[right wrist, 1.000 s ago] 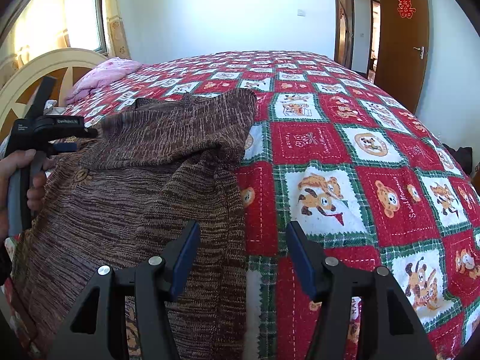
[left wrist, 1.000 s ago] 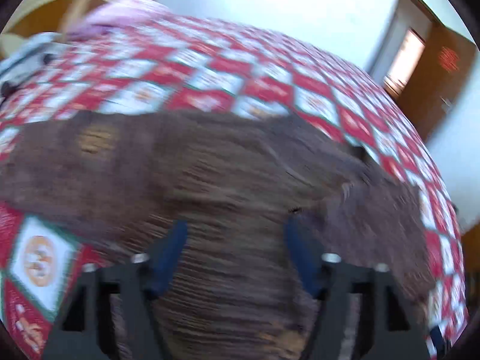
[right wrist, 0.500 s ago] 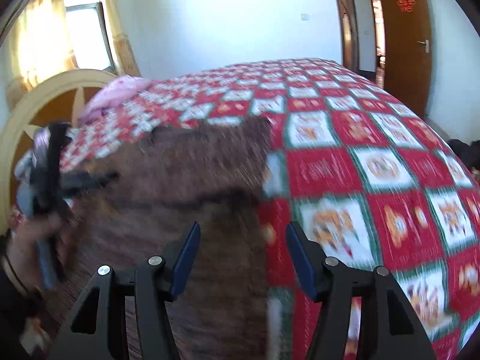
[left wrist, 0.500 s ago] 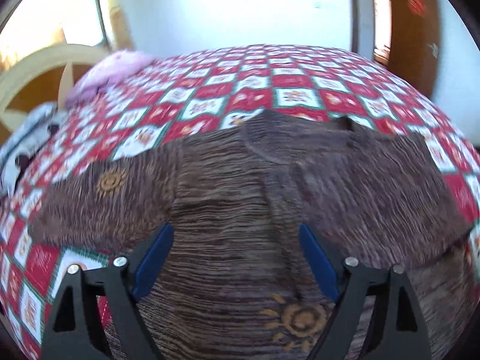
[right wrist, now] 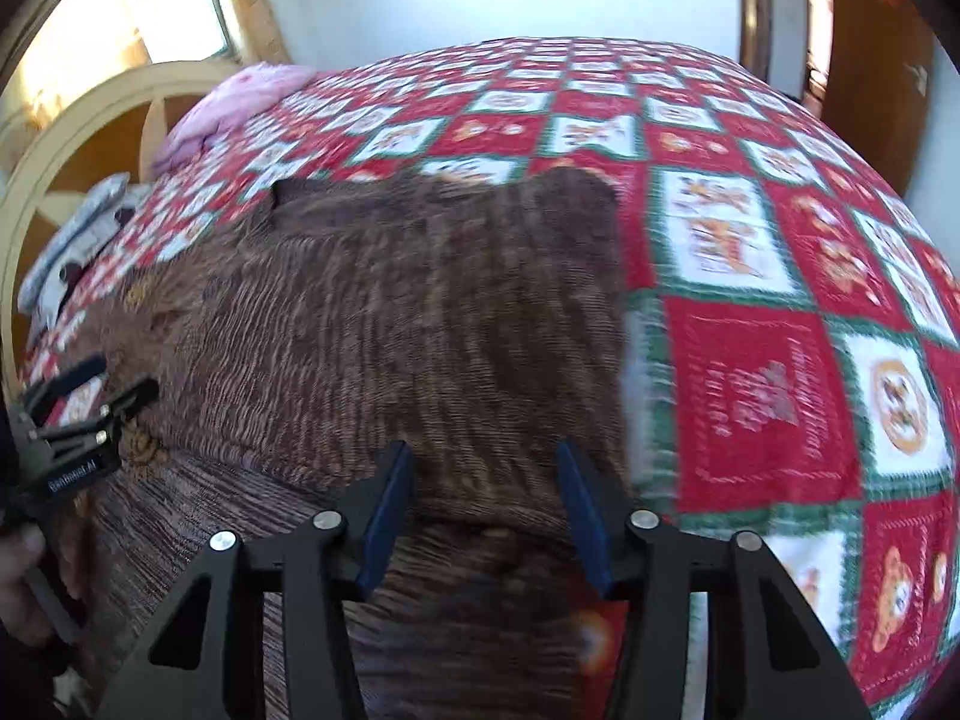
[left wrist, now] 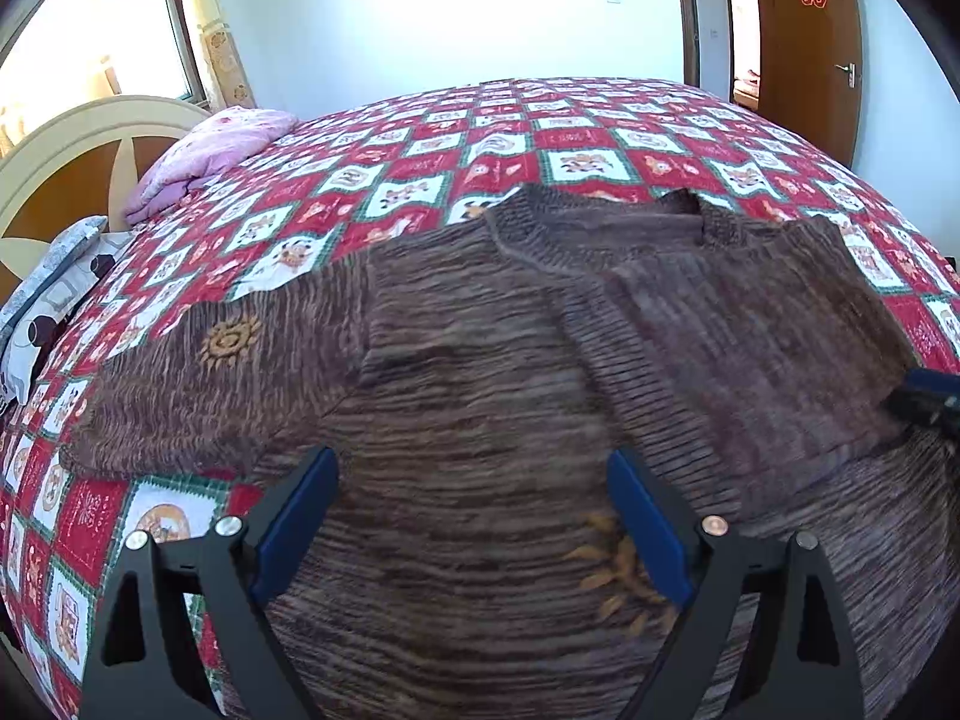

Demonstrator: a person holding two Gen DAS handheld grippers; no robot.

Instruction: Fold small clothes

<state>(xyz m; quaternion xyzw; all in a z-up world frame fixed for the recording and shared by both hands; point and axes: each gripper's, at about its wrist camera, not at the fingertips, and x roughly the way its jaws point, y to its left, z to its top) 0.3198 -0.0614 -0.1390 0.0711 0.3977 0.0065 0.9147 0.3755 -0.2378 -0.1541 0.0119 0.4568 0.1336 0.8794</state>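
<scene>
Sweater [left wrist: 480, 372], brown knit, lies flat on the red patchwork quilt [left wrist: 540, 138], neck toward the far edge of the bed, long axis running away from both cameras; right sleeve folded across the chest. Left gripper [left wrist: 474, 516] and right gripper [right wrist: 486, 510] both hover over the knit, spread, gripping nothing. Only the left wrist view shows the outstretched left sleeve [left wrist: 198, 372].

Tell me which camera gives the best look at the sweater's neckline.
The left wrist view. The ribbed neckline of the brown knit sweater sits sharp and unobstructed near the frame's middle. The right wrist view is motion-blurred and shows only a dark notch of the neckline at the sweater's far left edge.
</scene>
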